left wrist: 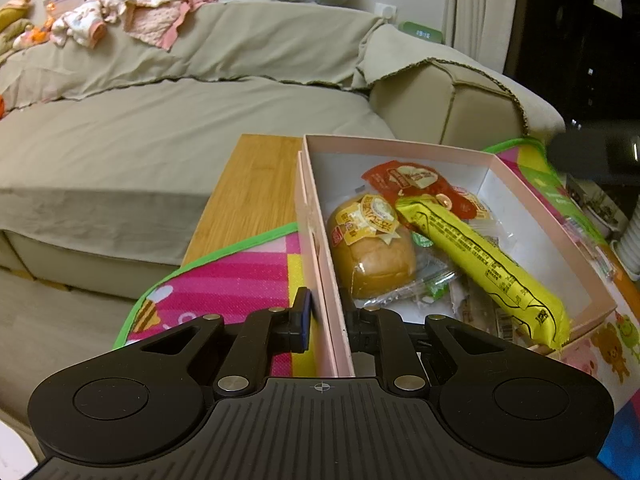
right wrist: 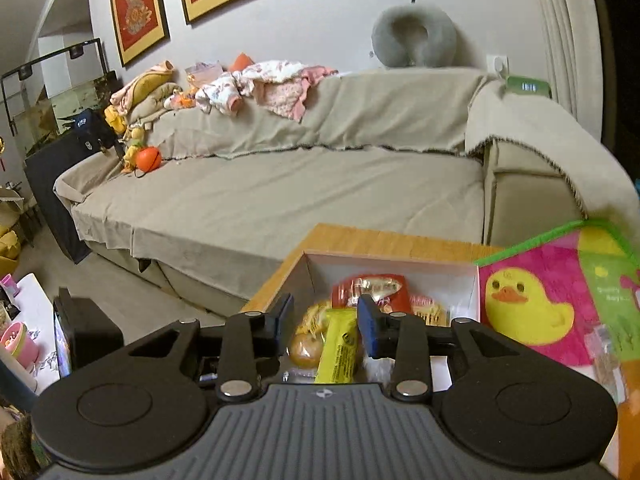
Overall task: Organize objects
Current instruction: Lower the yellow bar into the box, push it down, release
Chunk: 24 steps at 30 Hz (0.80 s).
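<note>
An open pink box (left wrist: 400, 147) holds a wrapped bun (left wrist: 372, 256), a red packet (left wrist: 416, 184) and a long yellow packet (left wrist: 480, 256) lying across the other snacks. My left gripper (left wrist: 326, 305) is shut on the box's near left wall, with one finger outside and one inside. In the right wrist view, my right gripper (right wrist: 326, 312) hangs open over the near end of the box (right wrist: 400, 266). The yellow packet (right wrist: 340, 348) shows in the gap between its pads, lying below in the box beside the bun (right wrist: 306, 350). Nothing is gripped.
The box rests on a colourful play mat (left wrist: 240, 280) over a wooden table (left wrist: 248, 200). A beige sofa (right wrist: 280, 200) with clothes and a grey neck pillow (right wrist: 414, 36) stands behind. A yellow duck picture (right wrist: 524, 308) is on the mat to the right.
</note>
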Each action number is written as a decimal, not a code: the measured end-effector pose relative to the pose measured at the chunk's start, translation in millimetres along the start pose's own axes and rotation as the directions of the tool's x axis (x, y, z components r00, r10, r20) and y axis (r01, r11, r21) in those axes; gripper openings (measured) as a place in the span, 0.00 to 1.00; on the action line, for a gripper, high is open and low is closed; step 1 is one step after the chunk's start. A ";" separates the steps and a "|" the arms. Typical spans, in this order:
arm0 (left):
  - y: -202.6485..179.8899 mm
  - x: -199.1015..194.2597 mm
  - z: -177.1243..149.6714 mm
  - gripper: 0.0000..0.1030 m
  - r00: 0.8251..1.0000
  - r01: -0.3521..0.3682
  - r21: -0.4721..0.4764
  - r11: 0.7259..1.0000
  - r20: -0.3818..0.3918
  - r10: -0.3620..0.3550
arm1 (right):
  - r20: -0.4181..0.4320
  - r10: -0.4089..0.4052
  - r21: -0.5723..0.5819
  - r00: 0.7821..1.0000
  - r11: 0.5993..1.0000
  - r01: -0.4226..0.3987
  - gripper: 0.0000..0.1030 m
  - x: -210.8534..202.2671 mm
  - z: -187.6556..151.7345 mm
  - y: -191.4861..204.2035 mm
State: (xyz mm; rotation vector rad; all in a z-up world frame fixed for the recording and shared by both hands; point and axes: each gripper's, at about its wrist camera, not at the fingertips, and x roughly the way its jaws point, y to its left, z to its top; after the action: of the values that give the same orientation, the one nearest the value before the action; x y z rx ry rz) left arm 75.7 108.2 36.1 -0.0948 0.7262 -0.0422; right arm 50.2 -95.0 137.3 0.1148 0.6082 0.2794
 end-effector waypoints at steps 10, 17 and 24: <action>0.1 0.3 1.2 0.15 1.000 -0.003 -0.014 1.000 0.000 0.003 | -0.110 0.008 0.090 0.994 0.996 0.002 0.43 -2.0 -40.1 -41.5; -0.7 -0.7 0.3 0.15 1.000 -0.006 -0.008 1.000 -0.006 0.006 | -0.152 0.121 0.129 0.981 0.986 -0.102 0.32 15.2 -45.3 -33.4; -0.6 -0.7 0.4 0.15 1.000 -0.006 -0.008 1.000 -0.006 0.006 | -0.157 0.112 0.100 0.981 0.990 -0.097 0.27 39.3 -36.5 -17.9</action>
State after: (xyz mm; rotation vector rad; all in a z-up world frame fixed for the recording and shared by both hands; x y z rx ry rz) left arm 75.4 107.6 37.0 -0.1003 0.7327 -0.0342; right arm 64.0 -99.8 82.7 0.2152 0.7783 0.3649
